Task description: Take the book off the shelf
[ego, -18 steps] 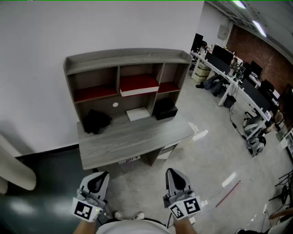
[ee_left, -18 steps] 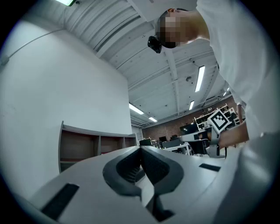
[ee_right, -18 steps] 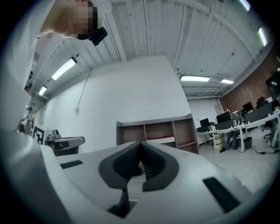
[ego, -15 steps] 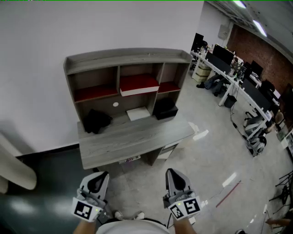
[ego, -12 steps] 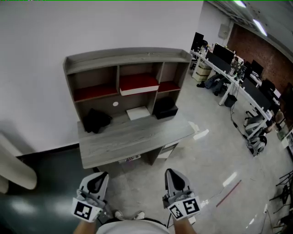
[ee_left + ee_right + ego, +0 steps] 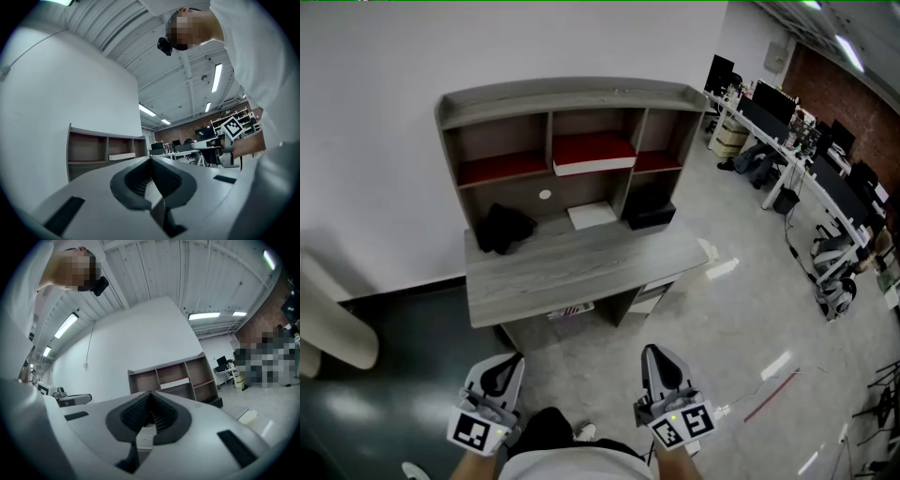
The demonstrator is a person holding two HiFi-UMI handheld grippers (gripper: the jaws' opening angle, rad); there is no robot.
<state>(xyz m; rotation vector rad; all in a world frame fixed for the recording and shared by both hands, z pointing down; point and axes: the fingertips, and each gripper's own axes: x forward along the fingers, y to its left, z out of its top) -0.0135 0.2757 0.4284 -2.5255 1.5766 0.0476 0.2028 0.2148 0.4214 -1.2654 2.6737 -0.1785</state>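
A red book with white page edges [image 6: 593, 153] lies flat on the middle shelf of a grey desk hutch [image 6: 567, 97]. It also shows small in the left gripper view as the book [image 6: 122, 156] and in the right gripper view as the book [image 6: 174, 383]. Both grippers hang low near my body, well short of the desk. My left gripper [image 6: 501, 368] and right gripper [image 6: 660, 364] are shut with nothing between the jaws. In each gripper view the jaws meet at the left gripper [image 6: 151, 160] and the right gripper [image 6: 150, 395].
The grey desk [image 6: 581, 272] stands against a white wall. On it are a black bundle [image 6: 506, 228], a flat white item [image 6: 592, 216] and a black box [image 6: 649, 214]. Office desks with monitors [image 6: 787, 122] line the right side. Pale floor lies between me and the desk.
The view has shifted so the desk and hutch sit slightly higher and to the right. A dark trouser leg now shows between the grippers. Both grippers keep their places in the picture.
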